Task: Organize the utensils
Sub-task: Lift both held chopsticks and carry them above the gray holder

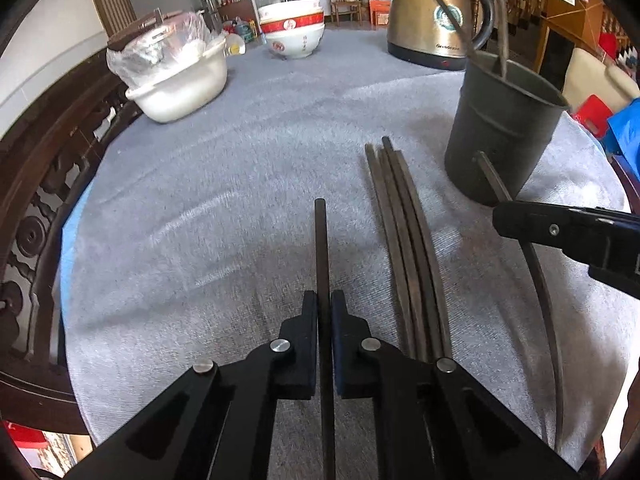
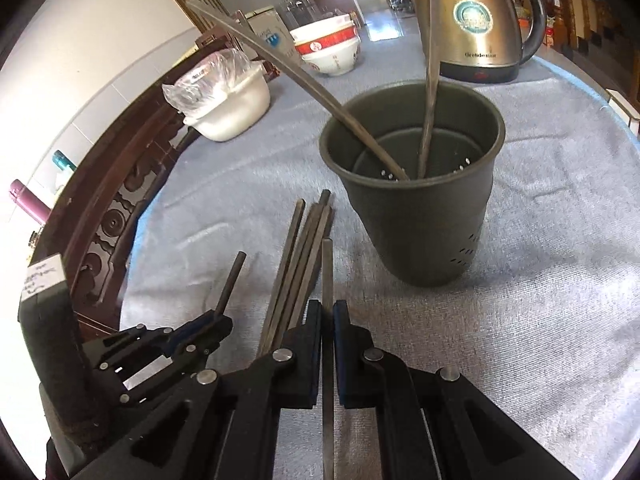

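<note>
My left gripper (image 1: 324, 300) is shut on one dark chopstick (image 1: 321, 248) that points away over the grey towel. Right of it, several loose chopsticks (image 1: 404, 240) lie side by side. A dark grey utensil cup (image 1: 500, 136) stands upright at the right. My right gripper (image 1: 505, 216) comes in from the right edge, in front of the cup. In the right wrist view that right gripper (image 2: 327, 308) is shut on another chopstick (image 2: 327, 268), just short of the cup (image 2: 420, 232). Two chopsticks (image 2: 288, 76) lean inside the cup. The left gripper (image 2: 220, 318) shows at lower left.
A grey towel (image 1: 224, 208) covers the round table. At the back stand a brass-coloured kettle (image 1: 432, 20), stacked red and white bowls (image 1: 294, 32) and a white basin with a plastic bag (image 1: 180, 76). Carved dark wood (image 1: 36, 208) borders the left edge.
</note>
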{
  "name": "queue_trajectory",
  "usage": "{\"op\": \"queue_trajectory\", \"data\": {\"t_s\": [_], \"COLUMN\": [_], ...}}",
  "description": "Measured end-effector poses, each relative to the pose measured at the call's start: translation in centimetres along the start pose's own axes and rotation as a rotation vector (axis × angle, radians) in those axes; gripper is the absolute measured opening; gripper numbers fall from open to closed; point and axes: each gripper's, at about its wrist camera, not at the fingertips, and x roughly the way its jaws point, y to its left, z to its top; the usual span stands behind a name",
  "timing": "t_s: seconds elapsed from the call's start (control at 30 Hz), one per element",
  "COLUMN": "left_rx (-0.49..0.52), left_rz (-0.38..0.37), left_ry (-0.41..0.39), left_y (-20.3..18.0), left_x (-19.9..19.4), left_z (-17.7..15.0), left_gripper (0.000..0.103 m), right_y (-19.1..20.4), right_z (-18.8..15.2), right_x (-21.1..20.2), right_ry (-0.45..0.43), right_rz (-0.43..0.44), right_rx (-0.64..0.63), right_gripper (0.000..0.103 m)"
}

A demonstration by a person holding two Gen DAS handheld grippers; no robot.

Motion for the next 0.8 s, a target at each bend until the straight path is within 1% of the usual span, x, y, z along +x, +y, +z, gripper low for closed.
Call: {"op": "queue_trajectory", "data": {"t_s": [0.17,0.37,0.8], "left_rx": [0.031,0.055,0.062], "left_rz": [0.023,0.027,0.037], "left_ry": [-0.045,-0.093,-0.137], "left_y": [-0.6,-1.5,-1.6], "left_x": [-1.8,-3.7,-5.2], "left_z": [0.2,0.8,1.6], "left_gripper": [0.006,0.006,0.006], "right_y": [0.2,-0.1,-0.1], "right_z": [0.1,0.2,0.7], "right_x": [-0.6,-1.7,-3.7], "right_ry": [-0.017,-0.04,-0.086], "right_rz": [0.009,0.018,0.028], "right_rx": [-0.002,-0.006,-0.001], "right_gripper": [0.006,0.007,0.007]}}
